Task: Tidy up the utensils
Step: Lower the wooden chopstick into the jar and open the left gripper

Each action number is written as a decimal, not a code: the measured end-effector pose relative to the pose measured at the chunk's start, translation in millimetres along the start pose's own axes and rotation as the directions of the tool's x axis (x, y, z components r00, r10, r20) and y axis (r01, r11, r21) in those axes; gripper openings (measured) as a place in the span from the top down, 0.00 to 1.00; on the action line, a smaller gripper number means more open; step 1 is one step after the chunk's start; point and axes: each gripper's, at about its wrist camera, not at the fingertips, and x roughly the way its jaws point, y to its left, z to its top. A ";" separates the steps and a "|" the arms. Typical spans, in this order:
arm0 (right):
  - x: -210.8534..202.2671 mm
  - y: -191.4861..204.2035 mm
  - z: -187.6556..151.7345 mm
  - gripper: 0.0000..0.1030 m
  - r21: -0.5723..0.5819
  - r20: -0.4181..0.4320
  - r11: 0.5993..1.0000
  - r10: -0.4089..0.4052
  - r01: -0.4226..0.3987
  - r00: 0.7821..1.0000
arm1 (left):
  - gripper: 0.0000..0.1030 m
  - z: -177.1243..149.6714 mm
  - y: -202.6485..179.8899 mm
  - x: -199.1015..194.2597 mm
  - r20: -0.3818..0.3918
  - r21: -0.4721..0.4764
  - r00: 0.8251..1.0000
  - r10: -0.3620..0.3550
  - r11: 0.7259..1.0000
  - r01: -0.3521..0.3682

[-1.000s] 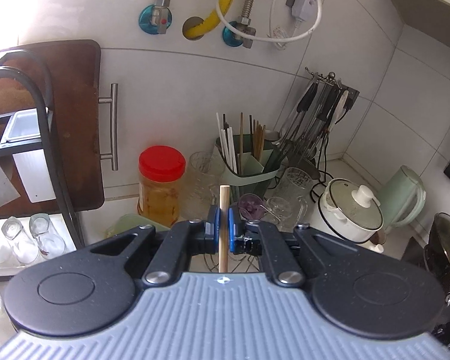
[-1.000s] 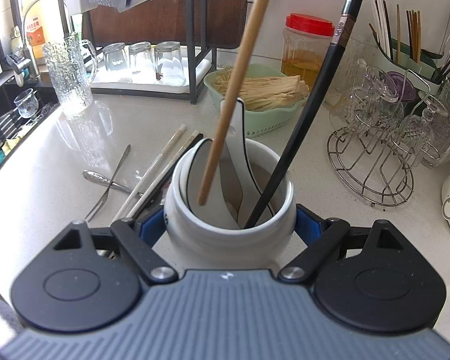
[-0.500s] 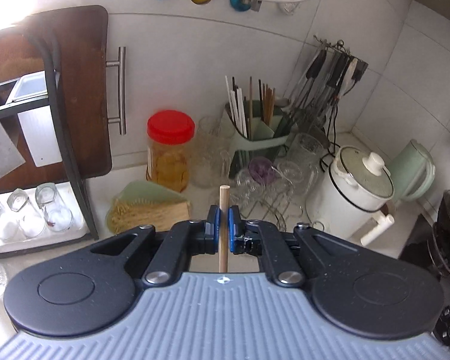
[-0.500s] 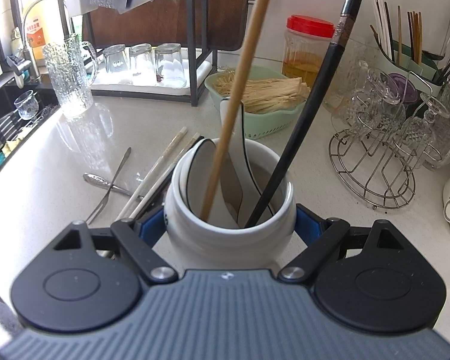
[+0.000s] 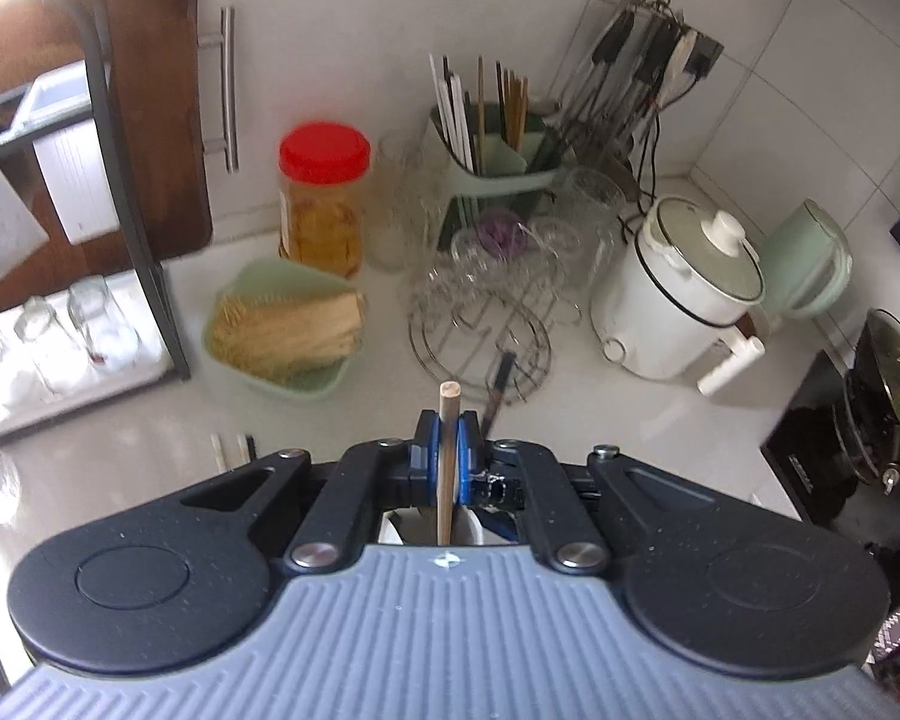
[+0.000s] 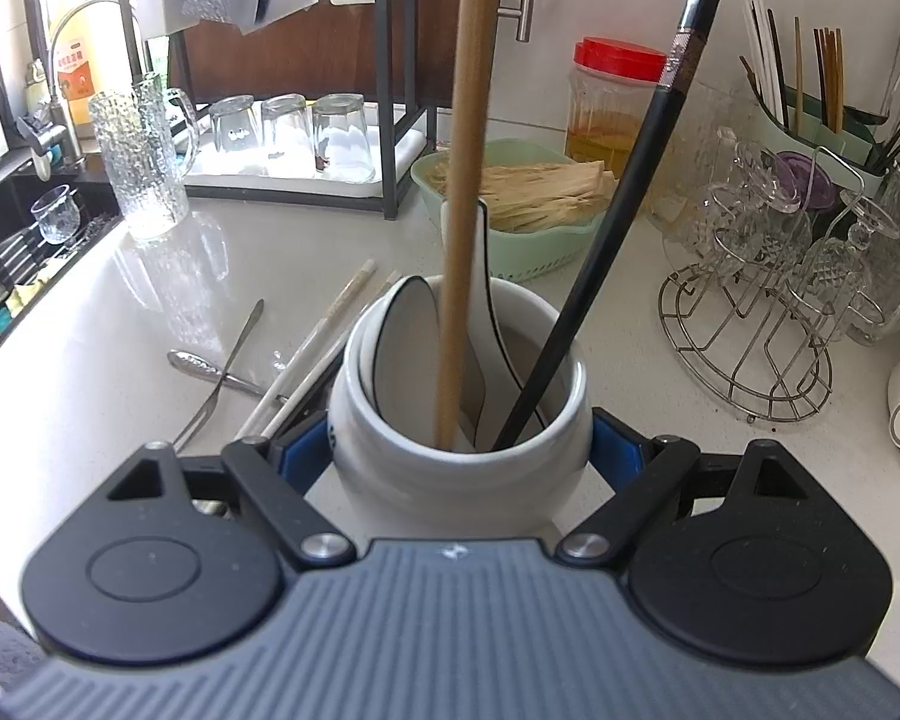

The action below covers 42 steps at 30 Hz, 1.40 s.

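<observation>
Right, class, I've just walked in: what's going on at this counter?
A person is sorting utensils with two handheld grippers. The right gripper clamps a white ceramic holder that already contains a white spoon and a black chopstick. The left gripper pinches a wooden chopstick, its lower end inside the holder. More utensils lie on the counter.

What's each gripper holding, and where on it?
Left gripper pinches a wooden chopstick near its top end. Right gripper clamps the white jar by its sides, just below the rim.
</observation>
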 end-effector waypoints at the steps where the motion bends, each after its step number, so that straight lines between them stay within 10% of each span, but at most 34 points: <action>1: -0.1 0.0 -0.1 0.12 -0.001 0.001 1.000 0.001 -0.001 1.000 | 0.93 -1.3 -1.4 0.7 -0.008 0.003 1.000 -0.001 1.000 0.001; 26: -0.7 -0.2 -2.0 0.12 -0.021 0.014 1.000 0.018 -0.018 1.000 | 0.92 -9.5 -7.7 11.3 -0.097 -0.009 0.995 0.004 1.000 -0.005; 31: -0.6 -0.1 -1.9 0.12 -0.024 0.014 1.000 0.019 -0.019 1.000 | 0.63 -9.3 -7.4 6.8 -0.102 -0.008 0.994 0.028 1.000 -0.029; 42: -0.7 0.7 -2.8 0.12 -0.016 0.023 1.000 0.018 -0.017 1.000 | 0.58 -17.4 1.1 -22.4 -0.023 -0.024 0.998 0.058 0.998 -0.059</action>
